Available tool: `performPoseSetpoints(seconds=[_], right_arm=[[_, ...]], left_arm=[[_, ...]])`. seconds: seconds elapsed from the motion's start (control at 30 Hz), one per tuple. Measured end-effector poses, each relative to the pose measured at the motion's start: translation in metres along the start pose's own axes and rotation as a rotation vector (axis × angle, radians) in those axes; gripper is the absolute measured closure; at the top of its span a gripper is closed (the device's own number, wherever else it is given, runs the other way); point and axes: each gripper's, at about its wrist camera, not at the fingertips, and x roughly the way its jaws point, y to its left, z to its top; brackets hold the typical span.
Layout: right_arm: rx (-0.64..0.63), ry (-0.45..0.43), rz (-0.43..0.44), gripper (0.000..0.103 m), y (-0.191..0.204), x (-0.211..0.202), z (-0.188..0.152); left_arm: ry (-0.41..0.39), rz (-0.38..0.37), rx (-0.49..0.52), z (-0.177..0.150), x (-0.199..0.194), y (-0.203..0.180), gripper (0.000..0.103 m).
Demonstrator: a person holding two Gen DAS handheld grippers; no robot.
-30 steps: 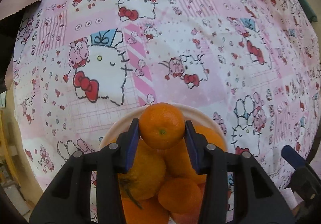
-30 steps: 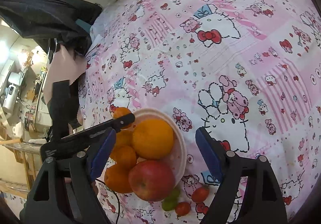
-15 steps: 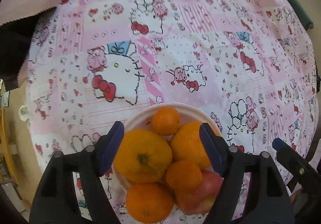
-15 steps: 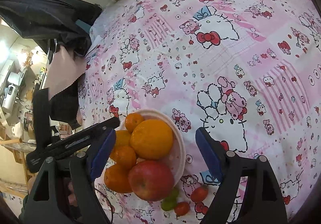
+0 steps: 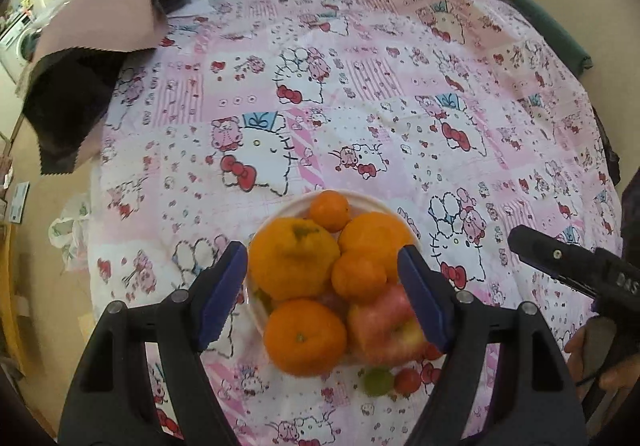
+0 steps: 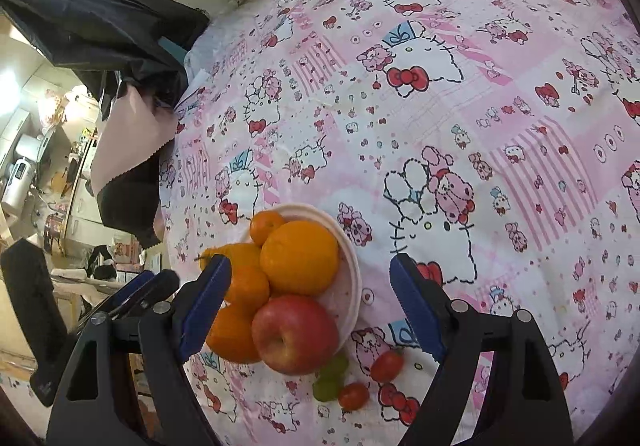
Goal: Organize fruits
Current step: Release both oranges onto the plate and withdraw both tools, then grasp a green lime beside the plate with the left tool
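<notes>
- Orange and red fruit is heaped in a white bowl [image 5: 394, 206] on the pink cartoon-print bedsheet [image 5: 360, 94]; a small mandarin [image 5: 330, 210] sits at the far rim, a large knobbly orange [image 5: 294, 258] and a round orange [image 6: 299, 257] just behind a red apple [image 6: 295, 338]
- left gripper [image 5: 322, 294] hovers above the bowl, jaws wide apart, gripping nothing
- right gripper [image 6: 310, 304] hangs over the bowl's right side, jaws also spread apart and empty
- green grapes [image 6: 330, 378] and two cherry tomatoes [image 6: 386, 365] lie on the sheet just beside the bowl
- dark cloth [image 5: 72, 94] drapes over the bed's left edge
</notes>
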Motion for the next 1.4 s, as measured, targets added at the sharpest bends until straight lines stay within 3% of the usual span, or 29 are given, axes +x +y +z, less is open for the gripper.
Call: performPoseSetpoints(seconds=[0.4, 0.8, 1.2, 1.4], right_arm=[[-0.036, 0.008, -0.026, 0.019, -0.001, -0.021, -0.039], [-0.010, 0.041, -0.043, 0.019, -0.009, -0.025, -0.084], [-0.009, 0.016, -0.130, 0.019, -0.028, -0.034, -0.114], [0.006, -0.009, -0.123, 0.019, -0.036, -0.042, -0.114]], left_arm=[[-0.072, 0.015, -0.053, -0.053, -0.035, 0.028, 0.029], [-0.075, 0.039, -0.141, -0.109, -0.029, 0.047, 0.029], [-0.068, 0.025, -0.086, -0.122, -0.023, 0.025, 0.029], [-0.068, 0.030, -0.092, -0.124, -0.022, 0.024, 0.029]])
